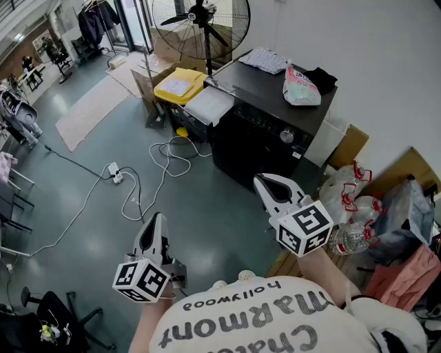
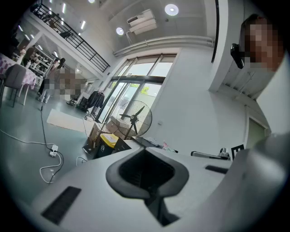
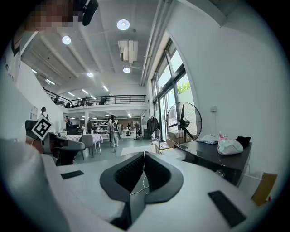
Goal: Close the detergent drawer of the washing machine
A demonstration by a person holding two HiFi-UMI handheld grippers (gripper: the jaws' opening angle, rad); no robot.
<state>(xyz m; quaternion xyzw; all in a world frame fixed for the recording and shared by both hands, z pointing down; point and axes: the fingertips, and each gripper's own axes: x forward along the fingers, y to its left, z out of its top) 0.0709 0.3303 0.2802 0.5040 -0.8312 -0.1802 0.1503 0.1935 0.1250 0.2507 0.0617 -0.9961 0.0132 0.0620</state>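
The black washing machine [image 1: 265, 131] stands across the floor ahead, its knob [image 1: 287, 136] on the front panel that faces me. At this distance I cannot make out its detergent drawer; a pale flat slab [image 1: 209, 105] lies at the machine's left corner. My left gripper [image 1: 154, 220] is low on the left, shut and empty. My right gripper [image 1: 266, 182] is held higher on the right, pointing at the machine, shut with nothing in it. Both are well short of the machine. In the right gripper view the machine [image 3: 217, 158] lies right of the closed jaws.
A pink bag [image 1: 300, 88], a dark cloth and a folded towel [image 1: 265, 60] lie on the machine's top. A yellow bin [image 1: 179, 86] and a big fan [image 1: 200, 21] stand to its left. Cables and a power strip [image 1: 116, 172] cross the floor. Water bottles [image 1: 351, 200] and cardboard crowd the right.
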